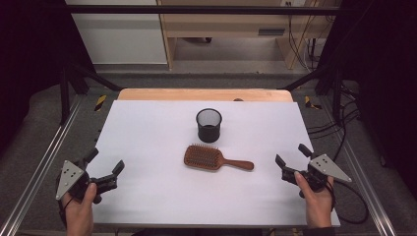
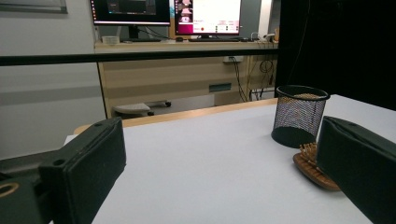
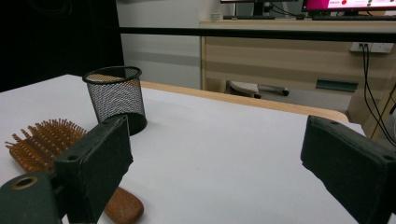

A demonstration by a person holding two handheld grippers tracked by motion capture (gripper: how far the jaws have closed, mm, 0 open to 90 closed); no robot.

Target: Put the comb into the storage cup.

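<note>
A wooden hairbrush (image 1: 214, 158) lies bristles up in the middle of the white table (image 1: 147, 132), handle pointing right. Just behind it stands a black mesh cup (image 1: 209, 125), upright and empty. My left gripper (image 1: 104, 163) hovers near the front left corner, open, nothing between its jaws. My right gripper (image 1: 291, 156) sits near the front right, open and empty too. The left gripper view has the cup (image 2: 299, 114) and the brush head (image 2: 312, 167) at the right, partly behind one jaw. The right gripper view has the cup (image 3: 116, 95) and the brush (image 3: 46, 140) at the left.
A wooden strip (image 1: 204, 94) edges the table's far side. Metal rails (image 1: 39, 167) run along both sides, with cables (image 1: 344, 123) on the floor at the right. A desk with monitors (image 2: 205, 16) stands beyond the table.
</note>
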